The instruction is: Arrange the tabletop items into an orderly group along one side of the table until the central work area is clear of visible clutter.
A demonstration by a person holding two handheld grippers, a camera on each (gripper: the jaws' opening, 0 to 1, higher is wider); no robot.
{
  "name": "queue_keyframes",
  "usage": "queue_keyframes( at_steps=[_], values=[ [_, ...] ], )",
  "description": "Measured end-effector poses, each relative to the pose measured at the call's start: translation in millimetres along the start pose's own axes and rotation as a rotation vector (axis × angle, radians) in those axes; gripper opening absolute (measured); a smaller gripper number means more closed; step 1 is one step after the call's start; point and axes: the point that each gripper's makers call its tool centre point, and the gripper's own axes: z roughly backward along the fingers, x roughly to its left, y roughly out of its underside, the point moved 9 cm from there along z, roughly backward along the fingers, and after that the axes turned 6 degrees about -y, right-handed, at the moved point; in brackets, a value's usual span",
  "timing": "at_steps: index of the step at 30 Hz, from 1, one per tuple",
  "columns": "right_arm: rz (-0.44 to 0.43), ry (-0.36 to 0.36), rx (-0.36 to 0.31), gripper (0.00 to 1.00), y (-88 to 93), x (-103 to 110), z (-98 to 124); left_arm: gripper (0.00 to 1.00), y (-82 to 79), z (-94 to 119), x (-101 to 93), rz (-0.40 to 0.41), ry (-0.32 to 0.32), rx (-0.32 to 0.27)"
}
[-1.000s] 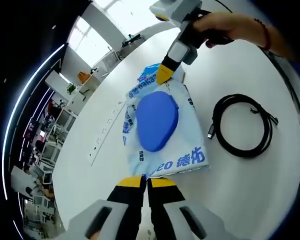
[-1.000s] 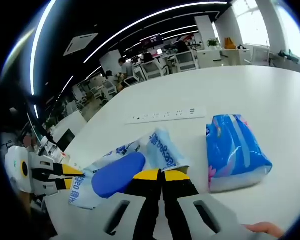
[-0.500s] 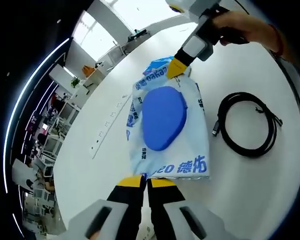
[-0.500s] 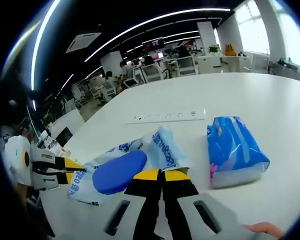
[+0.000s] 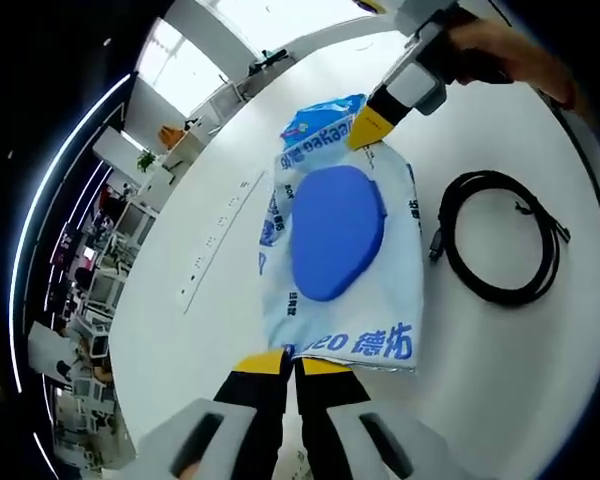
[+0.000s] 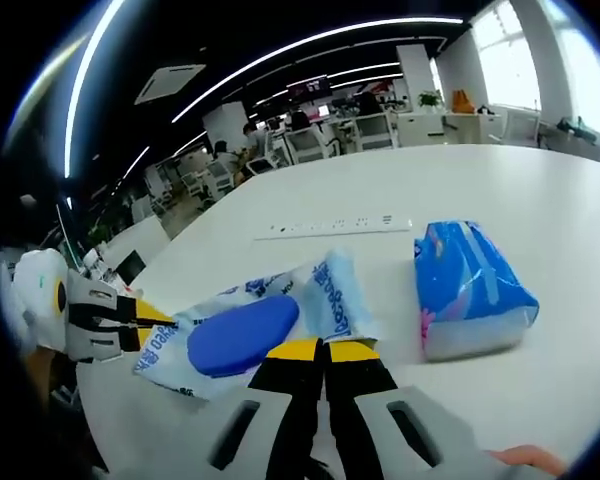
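Grippers (image 5: 296, 362) pinch pouch (image 5: 340, 262); cable (image 5: 500, 240), tissue pack (image 6: 468, 290) flank.

Left gripper view: high, looks steeply down along own jaws onto white round tabletop (image 5: 500, 360); close to pale plastic pack with blue oval panel (image 5: 337, 262); right gripper view: low, near-level across table toward office, probably facing opposite way; both share same pack (image 6: 242, 333) and white power strip (image 6: 325, 228).

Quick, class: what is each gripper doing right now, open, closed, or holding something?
Left gripper: closed on the white packet.
Right gripper: closed on the packet's other end.
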Motion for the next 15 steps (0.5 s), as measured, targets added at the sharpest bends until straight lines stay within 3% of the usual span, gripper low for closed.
queue_keyframes(
  at_steps=[6, 15],
  values=[
    [-0.01, -0.006, -0.02, 0.0, 4.1, 1.8, 2.9, 0.01, -0.9, -2.5, -2.3, -0.063, -0.023, 0.021],
    [-0.006, -0.034, -0.017, 0.0, 11.2, 8.8, 6.4, 0.01, 2.2, -2.5, 2.5, -0.09, -0.028, 0.044]
  ],
)
